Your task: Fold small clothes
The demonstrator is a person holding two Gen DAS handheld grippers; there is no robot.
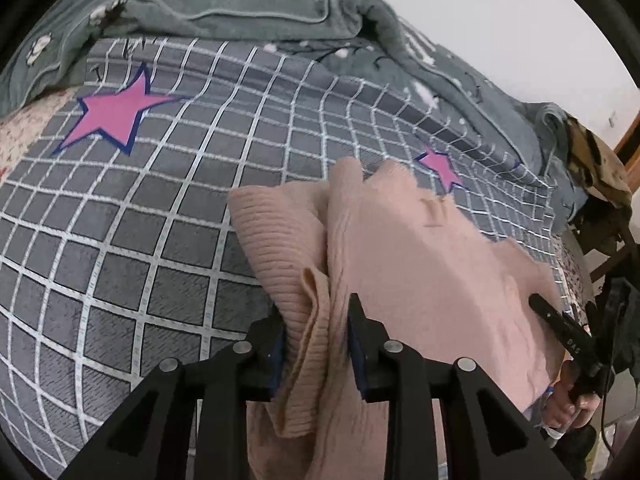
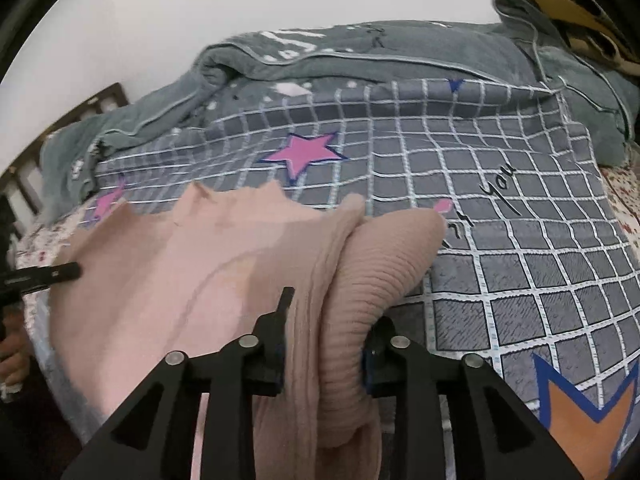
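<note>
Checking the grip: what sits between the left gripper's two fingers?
In the left wrist view, a bunched fold of the pink sweater fills the left gripper.

Pink ribbed knit garment (image 1: 400,248): soft, matt. Grey checked cotton-look bedsheet (image 1: 160,208): smooth, matt. Grey-green fleece blanket (image 1: 240,12): fuzzy. Black plastic gripper fingers (image 2: 285,304): matt.

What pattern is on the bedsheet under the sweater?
Grey with a white grid and pink, blue-edged stars: bedsheet, clearest in the left wrist view.

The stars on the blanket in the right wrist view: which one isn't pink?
The orange star with the blue outline, at the bottom right corner. The others, like the pink star higher up, are pink.
</note>
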